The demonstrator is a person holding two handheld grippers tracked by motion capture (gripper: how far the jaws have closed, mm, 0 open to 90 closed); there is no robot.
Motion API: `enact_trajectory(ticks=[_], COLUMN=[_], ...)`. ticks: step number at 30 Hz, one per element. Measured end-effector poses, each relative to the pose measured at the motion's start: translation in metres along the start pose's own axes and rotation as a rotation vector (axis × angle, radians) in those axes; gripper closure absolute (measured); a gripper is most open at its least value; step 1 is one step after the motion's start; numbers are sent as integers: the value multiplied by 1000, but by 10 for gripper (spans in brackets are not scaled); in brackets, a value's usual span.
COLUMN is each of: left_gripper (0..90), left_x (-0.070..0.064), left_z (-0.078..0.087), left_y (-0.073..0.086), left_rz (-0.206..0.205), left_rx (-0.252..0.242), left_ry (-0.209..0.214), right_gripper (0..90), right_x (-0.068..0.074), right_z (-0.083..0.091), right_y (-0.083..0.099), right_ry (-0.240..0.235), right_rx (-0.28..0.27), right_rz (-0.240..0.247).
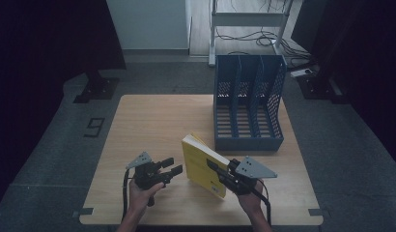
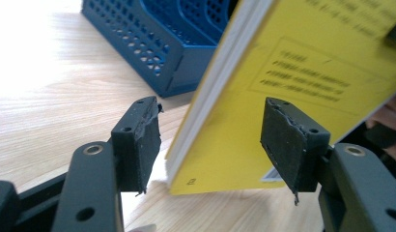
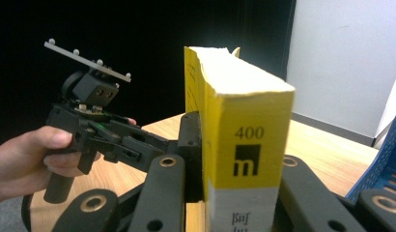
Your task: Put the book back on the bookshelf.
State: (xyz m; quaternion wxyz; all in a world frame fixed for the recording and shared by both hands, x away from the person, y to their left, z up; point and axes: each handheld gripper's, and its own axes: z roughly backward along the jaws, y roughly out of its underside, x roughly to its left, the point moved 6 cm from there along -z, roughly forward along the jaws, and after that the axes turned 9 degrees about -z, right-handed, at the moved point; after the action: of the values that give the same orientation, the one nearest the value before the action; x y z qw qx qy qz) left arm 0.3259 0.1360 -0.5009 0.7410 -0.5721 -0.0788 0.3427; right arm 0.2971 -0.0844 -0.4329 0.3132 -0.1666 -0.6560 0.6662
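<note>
A thick yellow book (image 1: 202, 163) stands tilted on its lower edge at the table's front centre. My right gripper (image 1: 211, 167) is shut on its spine end; in the right gripper view the jaws press both covers of the book (image 3: 244, 111). My left gripper (image 1: 174, 166) is open just left of the book, pointing at it. In the left gripper view the left gripper (image 2: 215, 140) has its jaws wide apart, and the book's (image 2: 292, 72) lower corner lies just beyond the gap. I cannot tell whether the pads (image 2: 144, 140) touch it.
A blue three-slot file holder (image 1: 248, 104) stands at the back right of the wooden table (image 1: 152, 125), open side facing me. Bare tabletop lies to the left and behind the book. A hand (image 3: 27, 154) holds the left gripper (image 3: 138, 140).
</note>
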Motion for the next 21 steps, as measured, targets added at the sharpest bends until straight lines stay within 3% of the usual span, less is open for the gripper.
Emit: enact_trajectory(ticks=[4, 10, 15, 21], left_gripper=[400, 429, 432, 439], left_x=[2, 0, 0, -2], left_z=[-3, -6, -3, 2], left_y=[4, 7, 5, -1], left_rz=[2, -4, -2, -17], left_rx=[31, 72, 52, -4], left_ry=[-19, -13, -9, 18], right_gripper=[747, 747, 747, 747], right_x=[1, 4, 5, 3], right_z=[2, 7, 10, 14], right_y=[-3, -9, -12, -15], right_ry=[12, 21, 41, 53], right_rx=[-12, -37, -50, -72], right_rz=[1, 3, 13, 14])
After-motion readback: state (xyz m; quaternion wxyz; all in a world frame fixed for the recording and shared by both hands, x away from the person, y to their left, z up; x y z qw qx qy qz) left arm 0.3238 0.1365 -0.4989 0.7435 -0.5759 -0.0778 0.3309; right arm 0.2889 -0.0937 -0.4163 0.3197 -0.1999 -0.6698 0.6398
